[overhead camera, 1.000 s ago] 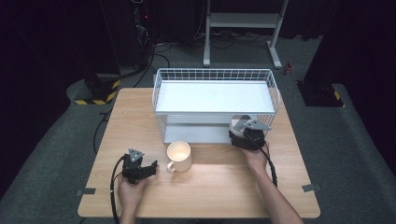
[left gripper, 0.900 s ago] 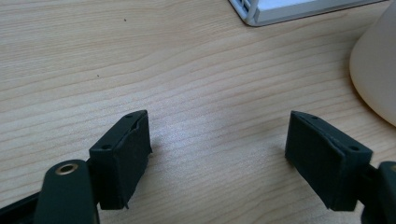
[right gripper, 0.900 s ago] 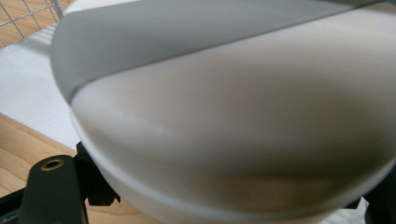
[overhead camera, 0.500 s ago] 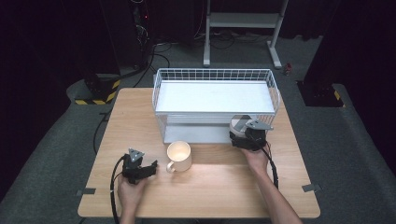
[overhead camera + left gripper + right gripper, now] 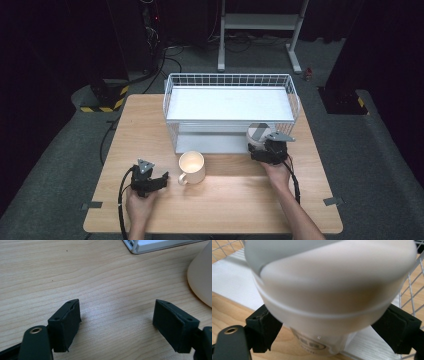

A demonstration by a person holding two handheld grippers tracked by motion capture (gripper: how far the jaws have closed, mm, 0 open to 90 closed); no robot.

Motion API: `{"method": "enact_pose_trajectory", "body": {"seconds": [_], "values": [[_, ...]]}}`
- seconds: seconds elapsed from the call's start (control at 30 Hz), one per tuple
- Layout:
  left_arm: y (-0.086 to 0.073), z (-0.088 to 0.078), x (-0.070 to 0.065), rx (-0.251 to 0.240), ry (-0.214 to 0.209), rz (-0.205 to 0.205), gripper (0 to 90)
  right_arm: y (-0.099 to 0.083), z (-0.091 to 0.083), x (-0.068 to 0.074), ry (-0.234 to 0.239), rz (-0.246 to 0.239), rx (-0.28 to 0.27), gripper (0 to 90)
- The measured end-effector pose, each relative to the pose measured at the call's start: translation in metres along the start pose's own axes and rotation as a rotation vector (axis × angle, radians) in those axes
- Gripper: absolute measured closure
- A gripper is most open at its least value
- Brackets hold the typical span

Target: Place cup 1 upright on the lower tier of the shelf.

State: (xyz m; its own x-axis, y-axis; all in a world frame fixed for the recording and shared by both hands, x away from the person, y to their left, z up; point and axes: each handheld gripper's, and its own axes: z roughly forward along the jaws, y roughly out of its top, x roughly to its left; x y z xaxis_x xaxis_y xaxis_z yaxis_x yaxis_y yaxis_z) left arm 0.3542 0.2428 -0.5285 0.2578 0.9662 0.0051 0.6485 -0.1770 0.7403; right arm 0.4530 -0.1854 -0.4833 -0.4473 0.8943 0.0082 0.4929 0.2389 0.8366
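A white cup with a grey lid (image 5: 257,131) stands on the wooden table (image 5: 225,200) at the front right corner of a white wire rack (image 5: 230,76). My right gripper (image 5: 260,144) reaches it from the near side. In the right gripper view the cup (image 5: 324,290) is between the two black pads of that gripper (image 5: 329,332). The jaws stand wide, have just been closing, and do not visibly squeeze it. A cream mug (image 5: 192,167) sits mid-table, its handle towards my left gripper (image 5: 162,179). The left gripper (image 5: 116,325) is open over bare wood, with the mug (image 5: 202,277) at its right.
The rack has a white upper shelf and a lower white base (image 5: 150,246) on the far half of the table; its wire side (image 5: 412,282) runs just right of the cup. Bare wood lies along the near edge between both hands. Dark floor surrounds the table.
The right gripper has shifted slightly at the cup. The cup, the mug and the left gripper stay where they were.
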Motion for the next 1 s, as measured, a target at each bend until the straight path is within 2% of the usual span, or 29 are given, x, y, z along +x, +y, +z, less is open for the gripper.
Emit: {"method": "enact_pose_trajectory", "body": {"seconds": [0.2, 0.5, 0.67, 1.0], "values": [[0.0, 0.0, 0.0, 0.0, 0.0, 0.0, 22.6, -0.005, -0.002, 0.001, 0.002, -0.008, 0.021, 18.5], [0.0, 0.0, 0.0, 0.0, 0.0, 0.0, 22.6, -0.01, -0.007, 0.003, -0.006, -0.015, 0.018, 22.5], [0.0, 0.0, 0.0, 0.0, 0.0, 0.0, 22.5, -0.011, -0.006, 0.004, -0.018, 0.004, 0.02, 23.4], [0.0, 0.0, 0.0, 0.0, 0.0, 0.0, 22.5, -0.008, 0.002, -0.002, -0.034, 0.026, 0.028, 30.5]]}}
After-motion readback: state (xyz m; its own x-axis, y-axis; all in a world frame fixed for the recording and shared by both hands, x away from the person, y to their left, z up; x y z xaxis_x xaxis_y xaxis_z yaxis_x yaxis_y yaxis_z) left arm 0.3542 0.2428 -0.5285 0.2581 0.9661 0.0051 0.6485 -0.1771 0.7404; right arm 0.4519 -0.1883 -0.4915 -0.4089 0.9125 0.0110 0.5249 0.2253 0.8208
